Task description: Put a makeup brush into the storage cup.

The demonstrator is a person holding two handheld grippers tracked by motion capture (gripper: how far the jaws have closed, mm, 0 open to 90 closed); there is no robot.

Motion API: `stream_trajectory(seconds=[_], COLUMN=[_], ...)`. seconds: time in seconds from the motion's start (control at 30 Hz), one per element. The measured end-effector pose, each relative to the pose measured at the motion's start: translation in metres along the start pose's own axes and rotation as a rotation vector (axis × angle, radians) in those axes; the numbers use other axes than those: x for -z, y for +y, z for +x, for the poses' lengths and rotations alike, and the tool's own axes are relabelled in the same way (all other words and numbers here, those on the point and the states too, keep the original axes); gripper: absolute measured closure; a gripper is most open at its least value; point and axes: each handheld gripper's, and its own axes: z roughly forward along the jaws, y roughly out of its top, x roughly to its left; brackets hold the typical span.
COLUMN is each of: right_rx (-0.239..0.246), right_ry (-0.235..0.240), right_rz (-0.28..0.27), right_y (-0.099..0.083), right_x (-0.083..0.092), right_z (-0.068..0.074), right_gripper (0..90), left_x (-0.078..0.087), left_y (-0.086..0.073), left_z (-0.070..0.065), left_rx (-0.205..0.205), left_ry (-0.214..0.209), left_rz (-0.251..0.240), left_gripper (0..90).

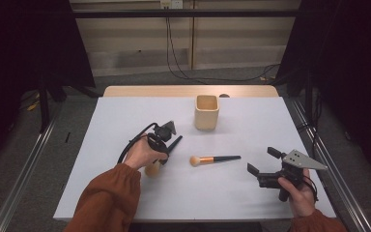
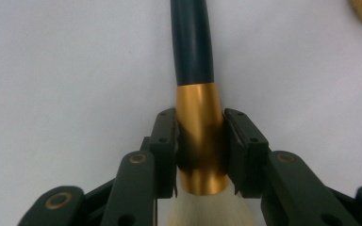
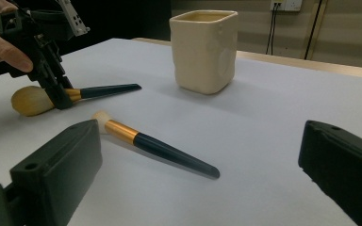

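My left gripper (image 2: 200, 150) is clamped on the gold ferrule of a brush (image 2: 193, 52), jaws tight on both sides, its bristles low by my hand. My right gripper (image 1: 262, 162) hangs wide open, holding nothing. A second brush (image 1: 214, 159) lies flat between the two grippers, apart from both. The cup (image 1: 206, 111) stands behind.

lab recording bay | black curtains (image 1: 19, 58) | floor rails (image 1: 24, 169) | trailing wall cables (image 1: 183, 72)
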Motion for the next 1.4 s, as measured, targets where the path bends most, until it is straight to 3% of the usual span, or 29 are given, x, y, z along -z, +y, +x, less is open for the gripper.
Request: stream_trajectory(seconds=[0.1, 0.3, 0.53, 0.77, 0.83, 0.87, 0.97, 1.0, 1.03, 1.4], right_rx=[-0.003, -0.004, -0.001, -0.001, 0.000, 0.000, -0.002, -0.002, -0.002, -0.001], right_ry=[0.001, -0.001, 0.000, -0.001, -0.001, -0.001, -0.003, -0.002, -0.002, -0.004], right_rz=[-0.002, -0.001, -0.001, -0.001, -0.001, -0.001, -0.002, -0.002, -0.002, -0.003], right_y=[0.000, 0.000, 0.000, 0.000, 0.000, 0.000, 0.000, 0.000, 0.000, 0.000], right_x=[0.000, 0.000, 0.000, 0.000, 0.000, 0.000, 0.000, 0.000, 0.000, 0.000], right_z=[0.000, 0.000, 0.000, 0.000, 0.000, 0.000, 0.000, 0.000, 0.000, 0.000], right_gripper=[0.1, 0.1, 0.1, 0.1, 0.1, 0.1, 0.1, 0.1, 0.1, 0.1], left_x=[0.001, 0.008, 0.021, 0.028, 0.033, 0.033, 0.038, 0.041, 0.042, 0.045], left_y=[-0.002, -0.008, -0.016, -0.023, -0.028, -0.028, -0.032, -0.036, -0.038, -0.057], left_z=[0.004, 0.011, 0.021, 0.022, 0.024, 0.024, 0.026, 0.028, 0.029, 0.037], left_rx=[0.011, 0.024, 0.035, 0.035, 0.041, 0.041, 0.036, 0.001, 0.001, 0.003], left_ry=[0.011, -0.013, -0.041, -0.029, -0.048, -0.048, -0.046, -0.041, -0.049, -0.039], left_rz=[-0.010, -0.048, -0.158, -0.218, -0.281, -0.281, -0.341, -0.411, -0.445, -0.608], left_gripper=[66.8, 66.9, 66.8, 66.8, 66.8, 66.8, 66.8, 66.8, 66.8, 66.7])
